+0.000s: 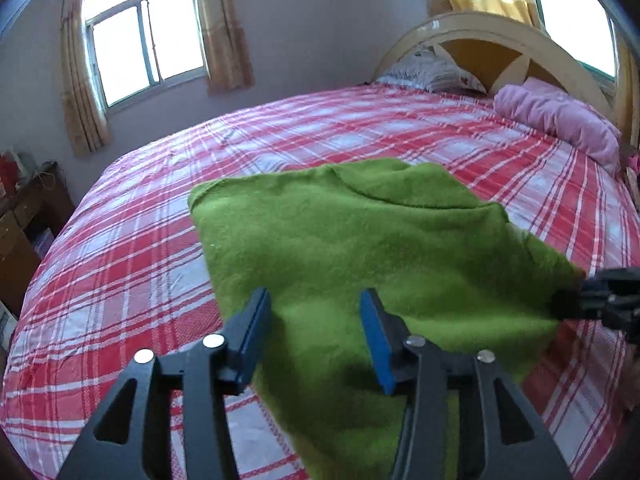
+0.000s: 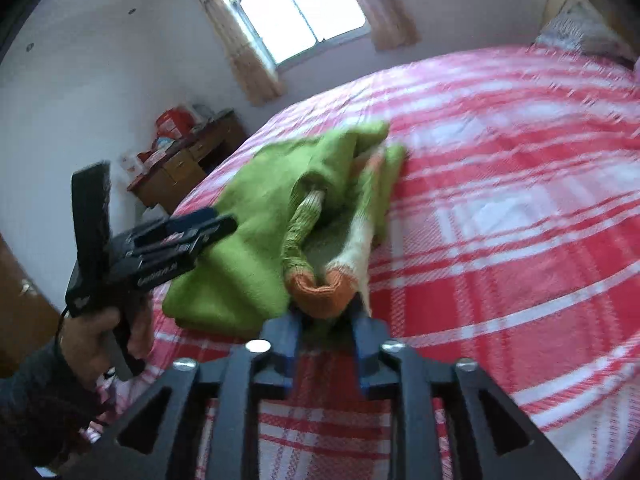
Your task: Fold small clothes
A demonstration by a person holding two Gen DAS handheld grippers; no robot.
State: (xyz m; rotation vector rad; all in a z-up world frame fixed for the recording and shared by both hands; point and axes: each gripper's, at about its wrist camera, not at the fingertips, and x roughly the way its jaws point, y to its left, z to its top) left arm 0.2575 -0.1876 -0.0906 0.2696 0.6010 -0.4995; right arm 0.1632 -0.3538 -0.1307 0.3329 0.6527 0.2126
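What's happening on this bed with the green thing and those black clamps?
A person is folding a small green sweater on a red plaid bed, holding a two-finger gripper in each hand. The right gripper pinches the sweater's orange cuff. The left gripper is open, with the sweater lying between its fingers. The sweater looks partly folded.

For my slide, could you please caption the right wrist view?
Right claw grips green sweater's orange cuff on plaid bed.
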